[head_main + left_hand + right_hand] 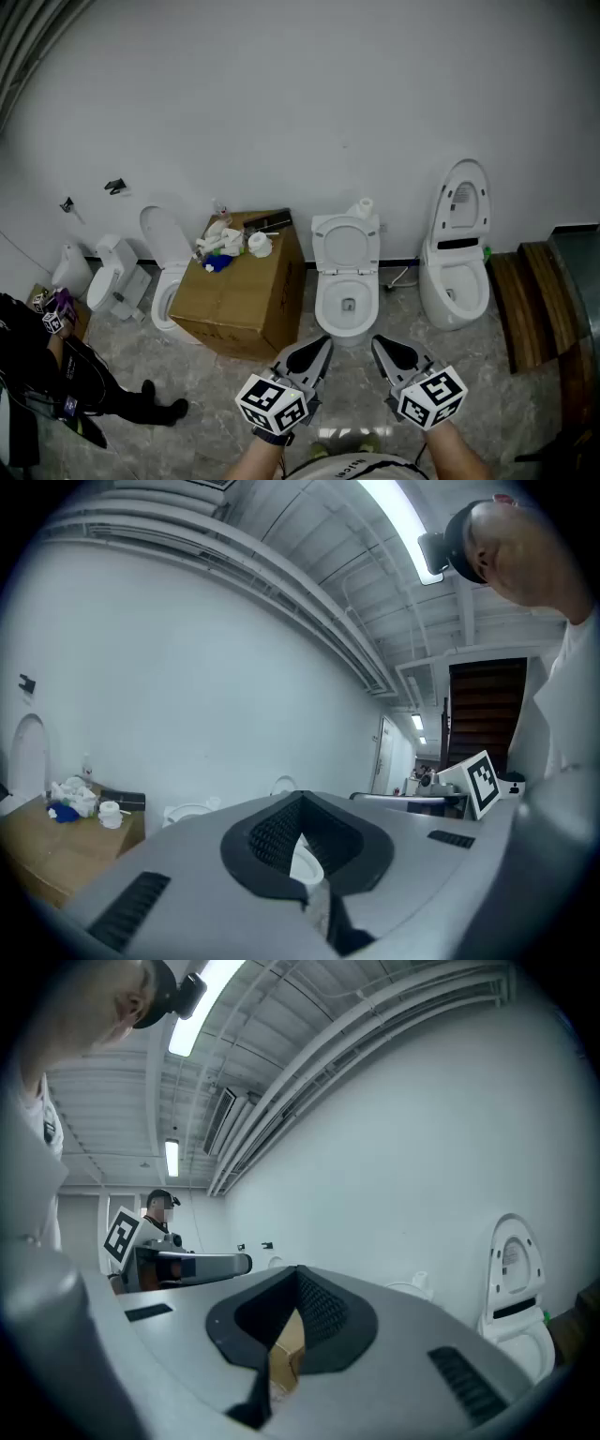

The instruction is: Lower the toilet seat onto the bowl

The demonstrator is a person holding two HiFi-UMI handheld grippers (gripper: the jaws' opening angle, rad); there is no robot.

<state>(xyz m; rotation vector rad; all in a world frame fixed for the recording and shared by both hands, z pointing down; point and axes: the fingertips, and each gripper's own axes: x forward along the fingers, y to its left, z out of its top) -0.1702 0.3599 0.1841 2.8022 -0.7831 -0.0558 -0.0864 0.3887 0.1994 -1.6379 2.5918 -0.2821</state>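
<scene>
Nearest the lens, left tongs (322, 344) and right tongs (379, 343) hovered side by side above the marble floor (487, 375), each clenched with its jaws meeting at the tips and nothing between them. Both pointed toward the middle toilet. Its toilet seat (346, 244) stood raised, leaning back against the tank, directly above the open bowl (346, 305); seat and bowl lay ahead of the tongs and apart from them, the bowl's front rim being the nearer part. A paper roll (366, 207) sat on the tank. A cardboard box (246, 295) stood just left of this toilet, another toilet (458, 267) to its right.
</scene>
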